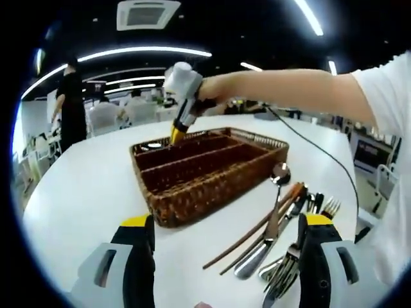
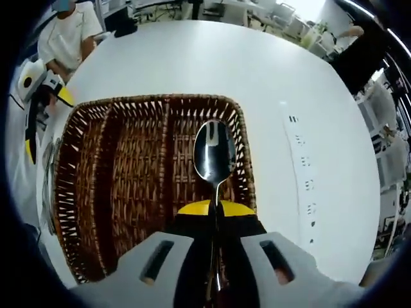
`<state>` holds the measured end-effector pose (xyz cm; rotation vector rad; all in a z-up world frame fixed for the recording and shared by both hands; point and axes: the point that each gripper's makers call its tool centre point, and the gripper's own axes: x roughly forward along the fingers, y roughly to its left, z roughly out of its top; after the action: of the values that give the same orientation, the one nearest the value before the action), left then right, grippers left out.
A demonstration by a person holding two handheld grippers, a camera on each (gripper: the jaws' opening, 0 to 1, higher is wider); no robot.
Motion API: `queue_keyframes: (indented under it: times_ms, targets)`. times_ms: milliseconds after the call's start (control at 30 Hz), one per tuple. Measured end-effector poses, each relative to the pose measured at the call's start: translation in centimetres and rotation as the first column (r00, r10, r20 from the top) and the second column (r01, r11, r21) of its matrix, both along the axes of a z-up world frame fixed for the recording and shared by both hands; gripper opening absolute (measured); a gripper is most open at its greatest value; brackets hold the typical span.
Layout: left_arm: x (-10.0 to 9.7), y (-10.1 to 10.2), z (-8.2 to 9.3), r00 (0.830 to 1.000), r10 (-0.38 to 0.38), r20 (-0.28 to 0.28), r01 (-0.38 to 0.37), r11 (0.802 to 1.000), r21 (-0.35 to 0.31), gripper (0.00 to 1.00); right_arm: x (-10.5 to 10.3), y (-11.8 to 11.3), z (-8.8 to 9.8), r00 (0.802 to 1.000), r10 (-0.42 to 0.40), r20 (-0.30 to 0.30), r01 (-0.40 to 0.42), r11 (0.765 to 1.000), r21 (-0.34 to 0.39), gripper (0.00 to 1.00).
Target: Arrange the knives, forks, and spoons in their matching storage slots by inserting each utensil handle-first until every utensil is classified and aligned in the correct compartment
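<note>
A spoon (image 2: 214, 154) is pinched between the closed jaws of the right gripper (image 2: 215, 208), its bowl pointing away from the camera, long axis along the jaws, above the rightmost of three compartments in the wicker cutlery tray (image 2: 70, 192). In the left gripper view, the left gripper (image 1: 225, 234) has its jaws spread wide and holds nothing. Right of the tray (image 1: 192, 192), on the white table (image 1: 83, 186), a pile of loose utensils (image 1: 282, 237) lies, too tangled to count, beside two brown chopsticks (image 1: 257, 228).
</note>
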<state>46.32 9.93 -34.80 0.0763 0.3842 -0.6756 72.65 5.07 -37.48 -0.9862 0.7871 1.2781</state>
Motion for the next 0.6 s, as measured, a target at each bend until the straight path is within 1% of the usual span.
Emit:
queue_keyframes:
  times_ms: [267,600]
  targets:
    - [0.1,0.1,-0.4,1.000,0.000,-0.008,0.000,1.000,-0.001,0.93,-0.4,-0.1,-0.7,1.000,-0.003,-0.009,0.003,1.000,-0.004,0.02]
    - [0.2,0.2,-0.6,1.000,-0.001,-0.013,0.001,1.000,0.003,0.93,-1.6,0.2,-1.1,1.000,0.002,-0.021,-0.002,1.000,0.001,0.03]
